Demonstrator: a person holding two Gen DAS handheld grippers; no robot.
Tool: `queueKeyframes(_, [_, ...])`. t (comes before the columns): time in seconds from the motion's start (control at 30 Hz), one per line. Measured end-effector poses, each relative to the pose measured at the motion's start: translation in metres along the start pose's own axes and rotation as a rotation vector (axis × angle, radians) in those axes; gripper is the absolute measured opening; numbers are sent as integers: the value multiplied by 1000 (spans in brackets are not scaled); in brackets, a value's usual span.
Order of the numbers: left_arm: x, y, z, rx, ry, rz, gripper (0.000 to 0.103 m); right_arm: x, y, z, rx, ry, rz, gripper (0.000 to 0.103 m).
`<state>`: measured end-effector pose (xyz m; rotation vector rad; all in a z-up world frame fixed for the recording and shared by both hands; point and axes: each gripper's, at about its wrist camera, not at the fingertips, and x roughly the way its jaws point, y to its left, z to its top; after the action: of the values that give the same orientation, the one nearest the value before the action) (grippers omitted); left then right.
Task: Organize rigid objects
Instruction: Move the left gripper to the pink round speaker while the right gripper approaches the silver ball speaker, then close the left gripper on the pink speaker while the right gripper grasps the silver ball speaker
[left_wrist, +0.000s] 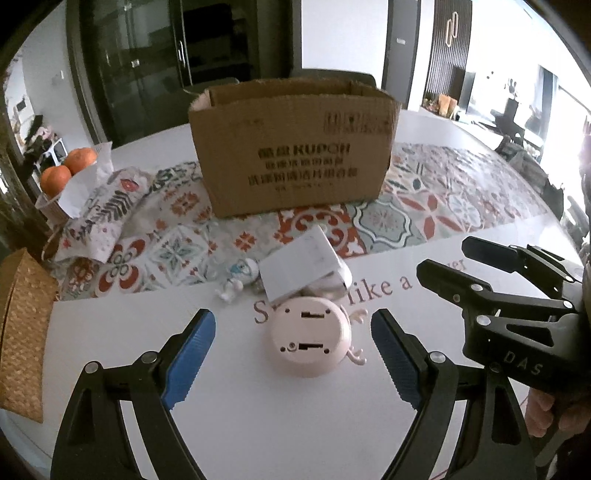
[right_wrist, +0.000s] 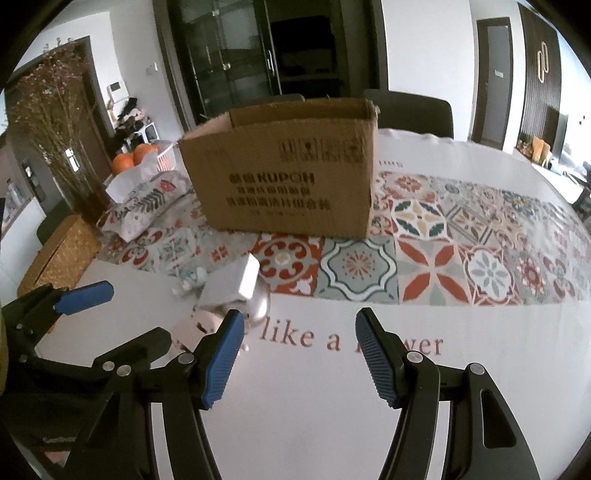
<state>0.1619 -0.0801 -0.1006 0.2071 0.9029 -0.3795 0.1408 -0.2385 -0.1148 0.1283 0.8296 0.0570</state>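
A round pink toy (left_wrist: 309, 336) lies on the white table between the open fingers of my left gripper (left_wrist: 293, 332), not touched. Behind it lie a white box (left_wrist: 299, 264), a silver-white rounded object (left_wrist: 338, 282) and a small blue-and-white figurine (left_wrist: 240, 275). An open cardboard box (left_wrist: 291, 147) stands behind them on the patterned runner. My right gripper (right_wrist: 299, 347) is open and empty over bare table, to the right of the pile; it shows in the left wrist view (left_wrist: 458, 266). The white box (right_wrist: 232, 282), pink toy (right_wrist: 195, 325) and cardboard box (right_wrist: 284, 170) show in the right wrist view.
A floral fabric pouch (left_wrist: 107, 210), oranges (left_wrist: 66, 166) in a basket and a woven box (left_wrist: 22, 332) sit at the left. A vase of dried flowers (right_wrist: 62, 122) stands far left. Chairs and a dark cabinet are behind the table.
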Motion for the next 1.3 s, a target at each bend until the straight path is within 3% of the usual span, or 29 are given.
queueKeyframes(0.93, [60, -14, -10, 54, 162, -9, 86, 47, -21, -22, -14, 129, 1, 64])
queueKeyframes(1.3, [75, -8, -9, 31, 165, -9, 86, 62, -23, -21, -16, 143, -7, 64])
